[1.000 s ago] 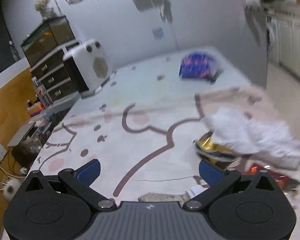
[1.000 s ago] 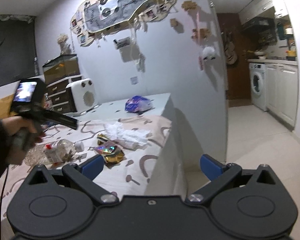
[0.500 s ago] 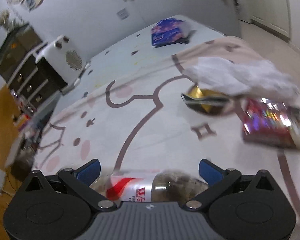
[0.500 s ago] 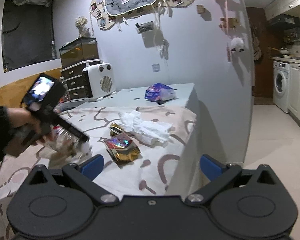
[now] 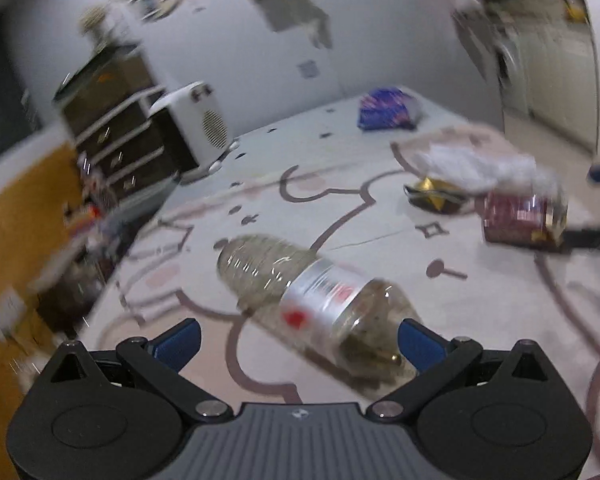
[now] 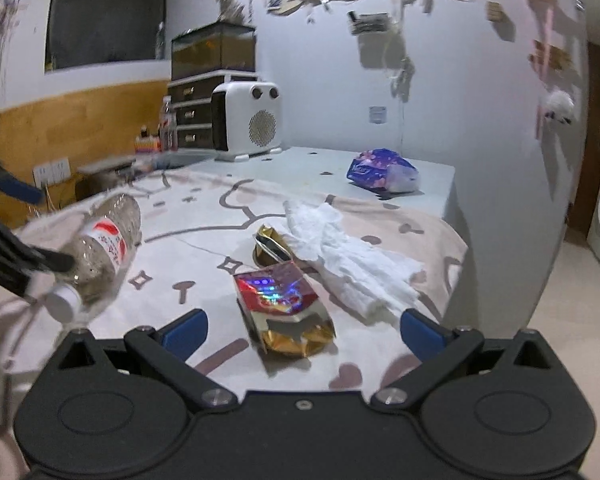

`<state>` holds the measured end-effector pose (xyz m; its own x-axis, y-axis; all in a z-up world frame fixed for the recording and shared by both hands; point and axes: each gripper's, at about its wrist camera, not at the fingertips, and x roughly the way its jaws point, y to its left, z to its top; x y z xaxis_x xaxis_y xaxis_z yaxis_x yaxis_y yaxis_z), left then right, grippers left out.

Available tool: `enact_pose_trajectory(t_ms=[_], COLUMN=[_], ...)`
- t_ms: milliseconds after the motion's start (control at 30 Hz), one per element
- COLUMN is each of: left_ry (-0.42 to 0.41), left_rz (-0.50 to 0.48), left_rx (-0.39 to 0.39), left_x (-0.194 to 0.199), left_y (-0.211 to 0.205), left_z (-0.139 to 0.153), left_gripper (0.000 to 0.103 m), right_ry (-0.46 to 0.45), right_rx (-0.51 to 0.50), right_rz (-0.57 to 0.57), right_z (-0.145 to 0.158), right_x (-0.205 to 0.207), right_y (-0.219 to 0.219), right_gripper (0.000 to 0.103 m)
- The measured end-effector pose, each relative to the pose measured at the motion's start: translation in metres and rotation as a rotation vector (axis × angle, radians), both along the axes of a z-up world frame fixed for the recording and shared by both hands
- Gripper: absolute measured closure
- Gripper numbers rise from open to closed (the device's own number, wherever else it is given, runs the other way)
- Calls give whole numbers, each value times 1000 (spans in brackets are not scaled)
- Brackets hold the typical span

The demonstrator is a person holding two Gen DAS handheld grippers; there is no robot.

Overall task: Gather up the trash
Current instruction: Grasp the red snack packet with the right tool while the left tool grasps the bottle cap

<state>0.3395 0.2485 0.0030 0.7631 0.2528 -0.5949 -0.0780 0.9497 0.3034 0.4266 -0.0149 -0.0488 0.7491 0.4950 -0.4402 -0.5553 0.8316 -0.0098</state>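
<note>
Lifted since half a second ago: plastic bottle (image 5: 312, 292), now tilted above the cartoon-print bed cover (image 5: 380, 216), cap end near the left gripper (image 5: 298, 338). Left fingers (image 5: 418, 342) spread wide, not clamped. Right gripper (image 6: 302, 330) closer in over the red foil snack bag (image 6: 284, 300), fingers apart. Beyond: crumpled white tissue (image 6: 352, 256), gold wrapper (image 6: 270, 242), purple packet (image 6: 380, 170).

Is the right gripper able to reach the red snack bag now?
Probably yes. The red snack bag lies flat just ahead of the open right gripper, with nothing between them; the tissue sits beside it.
</note>
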Motion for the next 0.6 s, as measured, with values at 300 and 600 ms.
enact_pose_trajectory(t_ms=[300,600], left_ry=[-95,-93], left_rz=[136,226], left_rx=[-413,-595], left_x=[-11,-3], left_y=[24,6], left_z=[-12,-28], left_gripper=[0,15], right_ry=[74,138], right_rx=[-21,35], right_rz=[85,38], right_z=[-2,-2], right_x=[42,21], right_y=[29,21], right_gripper=[16,50])
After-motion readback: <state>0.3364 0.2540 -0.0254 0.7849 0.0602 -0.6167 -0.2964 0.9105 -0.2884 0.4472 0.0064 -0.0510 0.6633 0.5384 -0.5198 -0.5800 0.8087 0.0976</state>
